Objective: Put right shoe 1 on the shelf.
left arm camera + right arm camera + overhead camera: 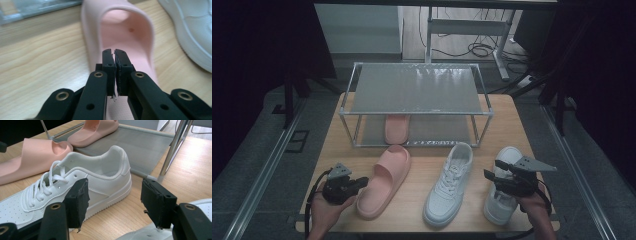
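We had the left gripper (362, 183) pinched shut beside the pink slide (384, 181), and the right gripper (494, 170) wide open over a white sneaker (503, 187).

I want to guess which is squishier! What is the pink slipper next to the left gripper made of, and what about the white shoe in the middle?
The pink slipper looks like soft moulded foam or rubber: one smooth, matte piece with no seams.
The white shoe looks like smooth leather or a leather-like material, with stitched panels, tiny punched holes, woven laces and a ribbed rubbery-looking sole. Probably firmer.
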A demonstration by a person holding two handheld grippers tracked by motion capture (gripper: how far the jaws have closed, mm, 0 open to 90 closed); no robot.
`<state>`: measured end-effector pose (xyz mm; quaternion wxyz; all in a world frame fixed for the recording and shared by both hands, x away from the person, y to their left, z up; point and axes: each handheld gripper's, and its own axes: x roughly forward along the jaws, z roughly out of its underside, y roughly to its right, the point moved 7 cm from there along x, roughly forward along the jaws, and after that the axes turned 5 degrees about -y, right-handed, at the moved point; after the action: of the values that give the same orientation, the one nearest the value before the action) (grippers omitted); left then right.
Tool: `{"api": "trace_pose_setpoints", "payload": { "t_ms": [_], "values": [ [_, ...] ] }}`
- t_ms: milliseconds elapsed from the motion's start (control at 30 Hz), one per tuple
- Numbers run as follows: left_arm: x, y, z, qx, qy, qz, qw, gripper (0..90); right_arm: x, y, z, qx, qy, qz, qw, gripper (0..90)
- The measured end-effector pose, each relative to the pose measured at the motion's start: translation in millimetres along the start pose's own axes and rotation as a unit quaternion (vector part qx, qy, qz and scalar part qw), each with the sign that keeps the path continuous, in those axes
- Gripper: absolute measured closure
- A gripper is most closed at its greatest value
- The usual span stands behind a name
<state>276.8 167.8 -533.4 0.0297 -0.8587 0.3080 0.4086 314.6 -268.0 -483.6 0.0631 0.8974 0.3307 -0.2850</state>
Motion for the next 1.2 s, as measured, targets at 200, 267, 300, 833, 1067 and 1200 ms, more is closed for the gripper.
{"api": "trace_pose_setpoints", "payload": {
  "t_ms": [200,267,300,833,1067,1200],
  "values": [
    [16.2,21.7,-0.9,0.018,-0.016,0.019,0.9995,85.9,0.3,-0.7,-0.1,-0.001,0.0,0.0,1.0,39.6],
    [22.1,26.5,-2.7,0.021,-0.018,0.025,0.9993,85.6,0.3,-0.7,-0.1,-0.001,0.0,0.0,1.0,39.6],
    [24.7,28.8,-3.6,0.021,-0.018,0.028,0.9992,85.0,0.2,-0.6,-0.1,-0.001,0.0,0.0,1.0,39.6],
    [50.4,45.4,-19.5,0.017,-0.026,0.037,0.9989,67.1,0.3,-0.4,0.3,-0.001,-0.001,0.0,1.0,39.6],
    [64.2,44.9,-25.0,0.009,-0.03,0.036,0.9989,69.3,0.2,-0.1,0.2,-0.001,-0.001,0.0,1.0,39.5],
    [69.7,44.8,-25.9,0.017,-0.034,0.026,0.9989,77.6,0.4,0.2,0.4,0.0,0.0,0.0,1.0,39.6]
  ]
}}
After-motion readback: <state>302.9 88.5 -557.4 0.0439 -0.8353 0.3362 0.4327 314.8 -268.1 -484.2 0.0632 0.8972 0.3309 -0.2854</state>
